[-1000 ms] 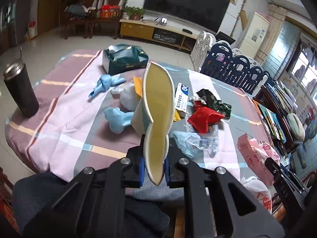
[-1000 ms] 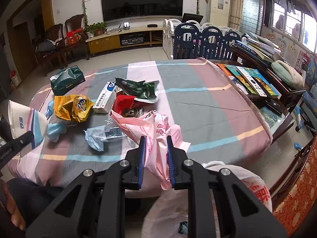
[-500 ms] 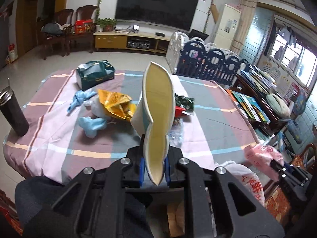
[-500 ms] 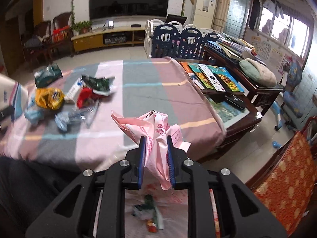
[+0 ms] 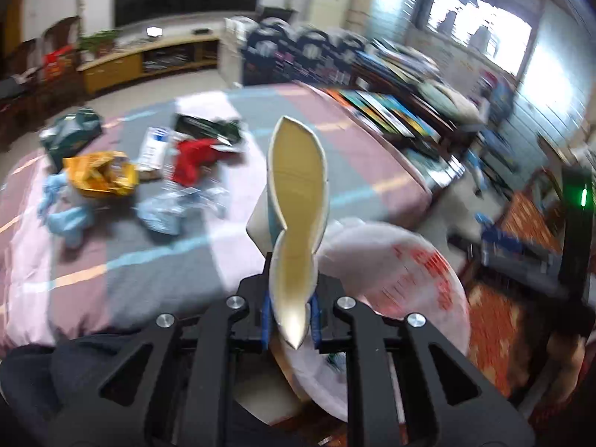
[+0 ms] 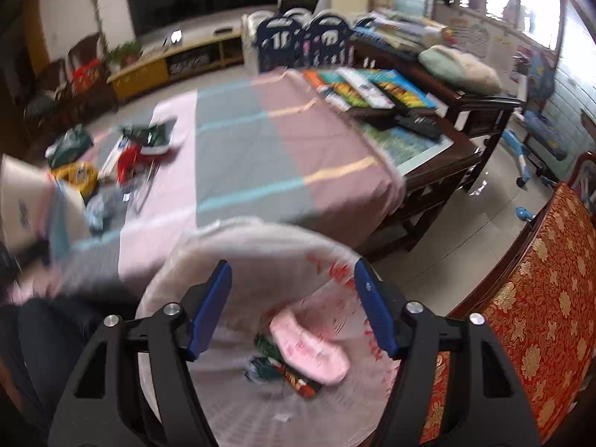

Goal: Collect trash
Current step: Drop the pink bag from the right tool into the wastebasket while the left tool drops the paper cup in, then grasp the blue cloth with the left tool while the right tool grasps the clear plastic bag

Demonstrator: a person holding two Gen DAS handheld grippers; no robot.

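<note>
Mid-deposit, judging by how things lie. Right gripper [image 6: 292,307] poised over the mouth of the white plastic bag with red print [image 6: 260,253], pitched steeply down, jaws opening with nothing pressed between the blue pads [image 6: 210,309] — a crumpled pink wrapper [image 6: 309,350] lying loose inside the bag among other scraps. Left gripper [image 5: 289,314] clamped narrow on a squashed cream paper cup [image 5: 298,193], cup standing up out of the fingers, tilted downward too, with the bag's rim [image 5: 409,260] just beyond and to its right in the left wrist view.

Next move, most likely: bringing the cup fully over the bag's opening and releasing it — calling for the right gripper to clear out of the way so the two do not collide over the mouth.

More left to gather on the striped tablecloth [image 5: 335,149]: yellow foil snack bag [image 5: 100,173], red wrapper [image 5: 193,156], pale blue crumpled pieces [image 5: 67,216], clear plastic film [image 5: 178,205]. Well short of finished.
</note>
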